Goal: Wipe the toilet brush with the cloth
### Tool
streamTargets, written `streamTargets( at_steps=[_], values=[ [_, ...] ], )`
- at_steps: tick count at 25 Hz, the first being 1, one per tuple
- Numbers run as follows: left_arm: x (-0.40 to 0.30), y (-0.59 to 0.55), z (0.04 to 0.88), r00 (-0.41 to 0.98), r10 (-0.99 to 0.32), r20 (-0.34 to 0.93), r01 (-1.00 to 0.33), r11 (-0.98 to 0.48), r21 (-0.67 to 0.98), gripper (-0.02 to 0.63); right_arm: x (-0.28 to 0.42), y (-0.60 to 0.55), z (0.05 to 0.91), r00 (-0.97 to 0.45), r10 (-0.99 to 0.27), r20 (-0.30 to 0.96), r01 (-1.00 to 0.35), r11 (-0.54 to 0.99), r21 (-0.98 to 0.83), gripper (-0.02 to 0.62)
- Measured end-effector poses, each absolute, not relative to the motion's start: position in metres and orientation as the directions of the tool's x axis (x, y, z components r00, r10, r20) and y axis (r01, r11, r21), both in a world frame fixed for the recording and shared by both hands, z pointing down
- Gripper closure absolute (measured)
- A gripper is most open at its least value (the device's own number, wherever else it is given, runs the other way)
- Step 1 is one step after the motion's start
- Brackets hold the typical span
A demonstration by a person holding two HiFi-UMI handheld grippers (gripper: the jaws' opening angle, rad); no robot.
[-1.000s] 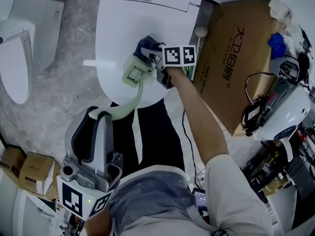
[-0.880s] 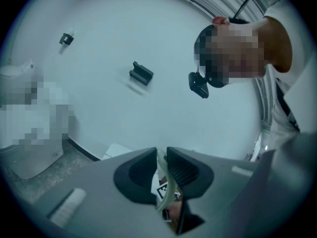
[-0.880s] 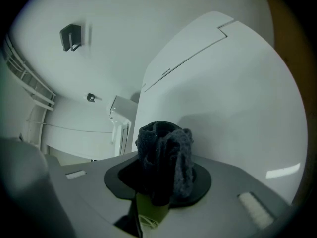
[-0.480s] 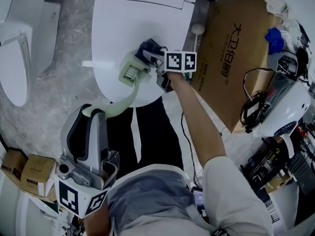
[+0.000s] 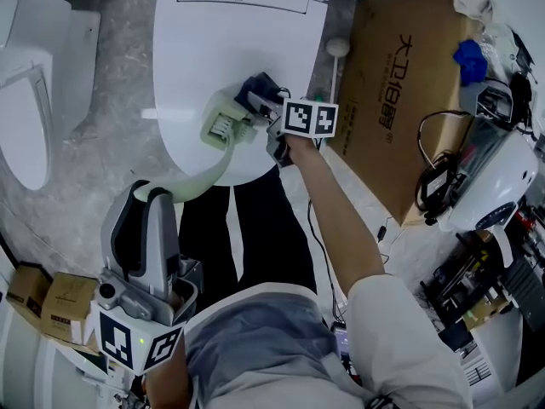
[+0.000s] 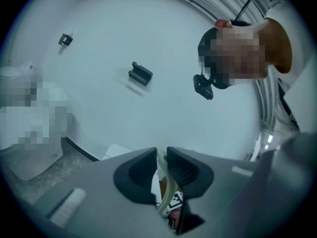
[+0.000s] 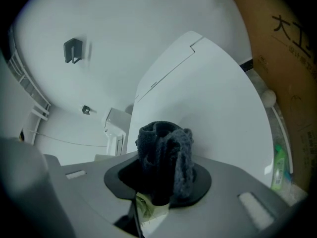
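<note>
The pale green toilet brush (image 5: pixel 223 124) hovers over the closed white toilet lid (image 5: pixel 230 41), and its curved handle runs down to my left gripper (image 5: pixel 162 196). That gripper is shut on the handle's end, which shows as a pale strip (image 6: pixel 163 175) between the jaws of the left gripper (image 6: pixel 162 157). My right gripper (image 5: pixel 262 107), under its marker cube, is shut on a bunched dark cloth (image 5: pixel 259 90). The cloth (image 7: pixel 166 155) presses against the right side of the brush head, and a bit of the brush (image 7: pixel 145 206) shows under it.
A large printed cardboard box (image 5: pixel 400 83) leans right of the toilet, with a white ball-topped stick (image 5: pixel 337 49) beside it. A second toilet (image 5: pixel 34 92) stands at the left and small cartons (image 5: pixel 47 301) at the lower left. Cables and equipment (image 5: pixel 490 186) crowd the right.
The right gripper with the cloth has slid a little down the lid toward me against the brush head. The left gripper and handle have shifted slightly left. Both grips hold.
</note>
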State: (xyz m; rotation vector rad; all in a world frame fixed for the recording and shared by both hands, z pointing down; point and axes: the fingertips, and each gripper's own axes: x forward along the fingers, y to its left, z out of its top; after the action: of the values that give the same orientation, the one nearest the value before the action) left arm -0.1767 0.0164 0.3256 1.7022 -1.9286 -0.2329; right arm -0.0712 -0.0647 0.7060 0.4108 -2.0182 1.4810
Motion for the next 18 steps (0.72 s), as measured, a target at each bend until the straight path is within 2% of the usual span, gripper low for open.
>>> streamTargets(
  at_steps=[11, 18],
  values=[
    [-0.177, 0.017, 0.326, -0.045, -0.957, 0.287, -0.861, 0.182, 0.474, 0.606, -0.052, -0.064, 0.707, -0.768, 0.065, 0.637, -0.581, 0.347, -0.736, 0.479],
    [-0.175, 0.017, 0.325, -0.047, -0.956, 0.289, -0.864, 0.185, 0.469, 0.606, -0.037, -0.063, 0.709, -0.724, 0.036, 0.689, -0.615, 0.419, -0.668, 0.479]
  ],
)
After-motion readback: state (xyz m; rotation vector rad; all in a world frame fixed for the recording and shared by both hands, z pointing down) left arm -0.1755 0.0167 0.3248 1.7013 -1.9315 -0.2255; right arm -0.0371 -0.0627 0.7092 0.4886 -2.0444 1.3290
